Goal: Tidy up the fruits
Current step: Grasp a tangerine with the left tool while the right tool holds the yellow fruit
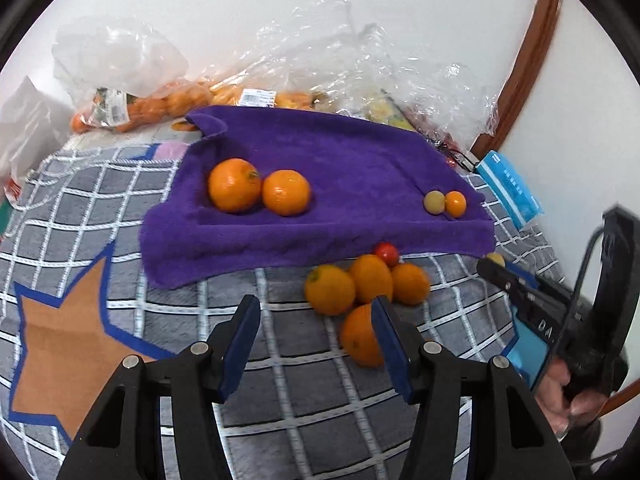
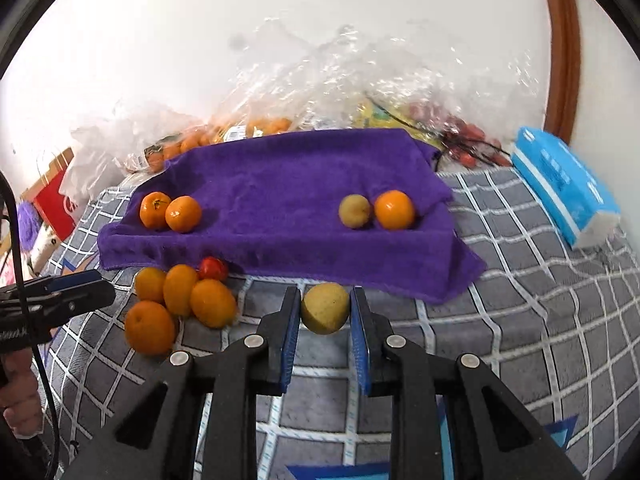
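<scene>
My right gripper (image 2: 325,303) is shut on a small yellow-green fruit (image 2: 325,309), held just above the mat in front of the purple towel (image 2: 280,184). On the towel lie two oranges (image 2: 170,211) at the left, and a yellow-green fruit (image 2: 354,210) beside a small orange (image 2: 394,209) at the right. Several oranges (image 1: 370,280) and a red tomato (image 1: 387,253) are piled on the mat before the towel. My left gripper (image 1: 316,320) stands open over the mat beside this pile. One orange (image 1: 358,340) is partly hidden behind its right finger (image 1: 390,344).
A grey checked mat (image 2: 540,300) with an orange star (image 1: 60,344) covers the surface. Clear plastic bags of oranges (image 1: 176,104) and other fruit line the white wall behind the towel. A blue tissue pack (image 2: 564,188) lies at the right. A red box (image 2: 54,200) stands far left.
</scene>
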A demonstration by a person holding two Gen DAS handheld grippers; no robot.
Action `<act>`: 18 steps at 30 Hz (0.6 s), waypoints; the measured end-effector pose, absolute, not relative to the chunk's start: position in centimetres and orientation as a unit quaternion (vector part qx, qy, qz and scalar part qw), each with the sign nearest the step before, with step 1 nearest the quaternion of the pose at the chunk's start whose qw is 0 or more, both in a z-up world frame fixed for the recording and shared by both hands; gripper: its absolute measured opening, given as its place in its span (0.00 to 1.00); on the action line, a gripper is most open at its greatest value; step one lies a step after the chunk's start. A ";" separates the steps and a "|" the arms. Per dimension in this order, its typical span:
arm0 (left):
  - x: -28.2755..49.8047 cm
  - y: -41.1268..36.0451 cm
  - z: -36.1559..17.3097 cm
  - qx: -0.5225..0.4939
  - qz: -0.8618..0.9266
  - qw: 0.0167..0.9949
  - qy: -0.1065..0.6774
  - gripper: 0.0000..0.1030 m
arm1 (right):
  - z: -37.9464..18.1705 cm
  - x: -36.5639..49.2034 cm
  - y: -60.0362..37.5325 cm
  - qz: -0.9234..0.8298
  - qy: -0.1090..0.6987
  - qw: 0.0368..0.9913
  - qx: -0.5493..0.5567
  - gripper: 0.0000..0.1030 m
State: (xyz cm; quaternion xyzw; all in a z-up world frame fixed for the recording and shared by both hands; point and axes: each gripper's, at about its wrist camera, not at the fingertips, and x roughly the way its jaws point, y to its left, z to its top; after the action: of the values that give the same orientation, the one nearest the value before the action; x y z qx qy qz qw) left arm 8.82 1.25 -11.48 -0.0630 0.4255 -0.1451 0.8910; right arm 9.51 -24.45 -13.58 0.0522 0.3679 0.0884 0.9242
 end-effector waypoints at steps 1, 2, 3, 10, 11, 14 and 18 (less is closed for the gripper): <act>9.1 1.2 -11.4 -0.073 -0.148 0.888 0.429 0.51 | -13.7 9.3 -24.7 0.087 0.366 0.925 0.054 0.24; 9.2 1.2 -11.4 -0.080 -0.149 0.887 0.430 0.45 | -13.8 9.2 -24.9 0.086 0.366 0.925 0.055 0.24; 9.4 1.1 -11.3 -0.084 -0.151 0.886 0.431 0.43 | -13.8 9.1 -25.1 0.084 0.365 0.925 0.054 0.24; 10.8 -0.5 -11.8 -0.074 -0.152 0.875 0.454 0.43 | -13.9 8.7 -26.8 0.077 0.360 0.927 0.076 0.24; 11.1 -0.6 -12.0 -0.074 -0.150 0.873 0.458 0.43 | -13.9 8.7 -27.0 0.076 0.360 0.927 0.078 0.24; 11.6 -0.4 -12.7 -0.087 -0.147 0.869 0.465 0.43 | -14.1 8.8 -27.3 0.075 0.365 0.924 0.083 0.24; 12.0 -0.3 -13.4 -0.097 -0.149 0.865 0.469 0.40 | -14.4 8.9 -27.4 0.074 0.368 0.923 0.085 0.24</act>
State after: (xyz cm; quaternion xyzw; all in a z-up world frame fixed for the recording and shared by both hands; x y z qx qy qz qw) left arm 12.02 -0.30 -13.35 -0.0973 0.4691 -0.1487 0.8651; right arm 8.86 -27.43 -14.38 0.0855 0.3683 0.0741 0.9228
